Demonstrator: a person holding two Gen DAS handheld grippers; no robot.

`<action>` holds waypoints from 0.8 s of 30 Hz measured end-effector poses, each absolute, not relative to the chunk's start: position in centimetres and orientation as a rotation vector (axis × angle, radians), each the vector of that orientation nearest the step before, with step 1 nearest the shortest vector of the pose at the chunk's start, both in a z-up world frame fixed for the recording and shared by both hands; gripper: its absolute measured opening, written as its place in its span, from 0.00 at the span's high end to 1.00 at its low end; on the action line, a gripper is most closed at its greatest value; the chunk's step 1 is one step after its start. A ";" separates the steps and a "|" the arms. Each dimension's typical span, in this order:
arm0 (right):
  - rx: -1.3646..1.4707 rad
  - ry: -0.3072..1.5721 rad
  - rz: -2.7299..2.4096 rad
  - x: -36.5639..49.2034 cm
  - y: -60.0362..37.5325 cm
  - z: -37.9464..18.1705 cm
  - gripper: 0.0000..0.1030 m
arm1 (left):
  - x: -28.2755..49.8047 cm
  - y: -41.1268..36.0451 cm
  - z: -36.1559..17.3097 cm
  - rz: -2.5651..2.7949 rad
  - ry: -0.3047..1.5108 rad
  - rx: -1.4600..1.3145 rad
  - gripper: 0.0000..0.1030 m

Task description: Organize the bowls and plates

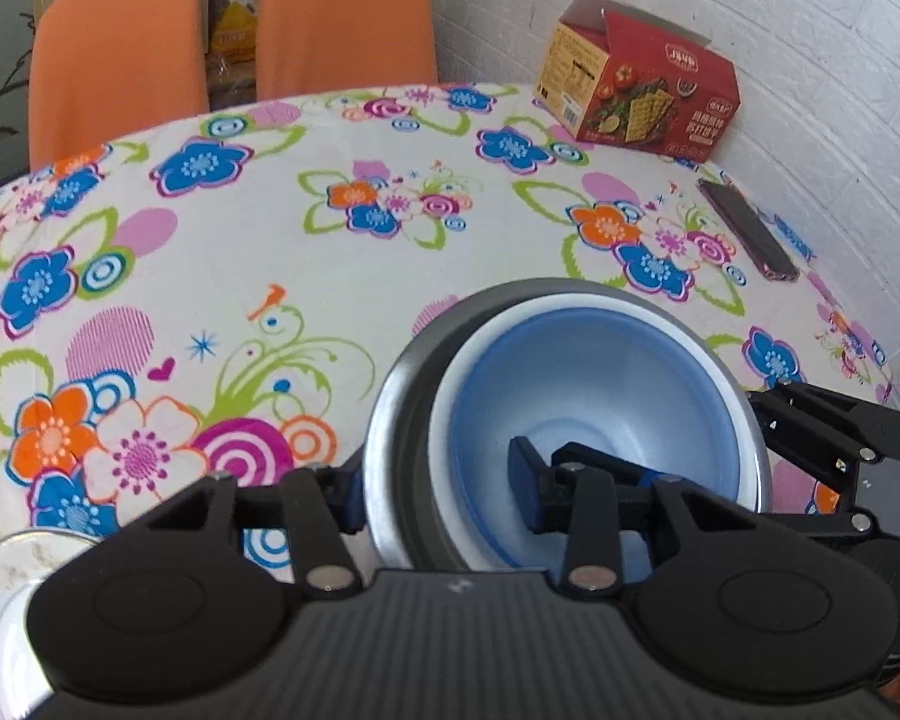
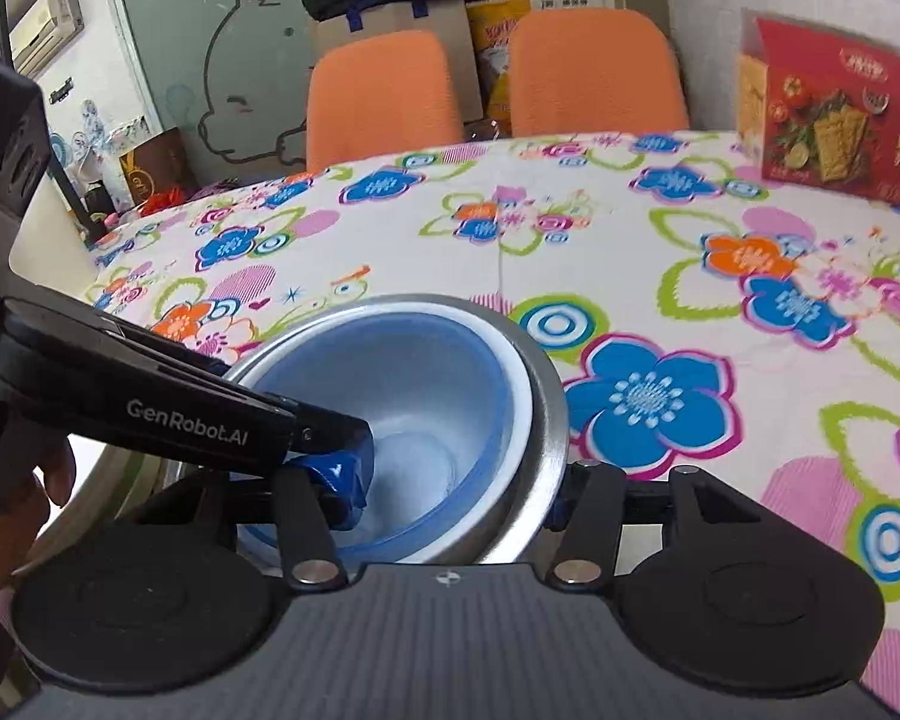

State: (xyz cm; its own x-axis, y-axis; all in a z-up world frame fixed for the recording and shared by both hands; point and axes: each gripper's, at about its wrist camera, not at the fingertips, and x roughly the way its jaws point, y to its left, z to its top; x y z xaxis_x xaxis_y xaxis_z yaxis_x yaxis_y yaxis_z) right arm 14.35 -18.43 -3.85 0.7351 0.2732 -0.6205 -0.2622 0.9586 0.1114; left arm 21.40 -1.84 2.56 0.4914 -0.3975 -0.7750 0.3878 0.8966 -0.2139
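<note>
Both grippers clamp the nested bowls from opposite rims: the left gripper has its jaws closed on the near-left wall, the right gripper closed on the right wall, stack tilted just above the desk.

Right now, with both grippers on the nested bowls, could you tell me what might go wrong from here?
1. The blue bowl sits off-centre in the steel bowl; a tilt could let it slide out.
2. The left gripper and right gripper clamp opposite rims; uneven pulling could twist the stack loose.
3. The phone lies near the table edge by the wall; a sweep that way might knock it.
</note>
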 end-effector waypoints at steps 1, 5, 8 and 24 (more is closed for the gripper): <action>0.017 0.685 0.294 14.4 -18.4 -3.8 0.62 | 21.2 -1.3 3.8 -0.472 0.923 -0.016 0.63; -0.014 0.613 0.301 13.8 -17.8 -0.6 0.62 | 20.2 2.0 9.0 -0.433 0.844 -0.035 0.63; -0.052 0.535 0.338 13.4 -16.2 2.3 0.62 | 19.0 4.7 13.1 -0.370 0.761 -0.024 0.63; -0.131 0.412 0.694 13.2 -3.1 6.7 0.57 | 14.0 17.1 6.6 -0.108 0.844 -0.116 0.57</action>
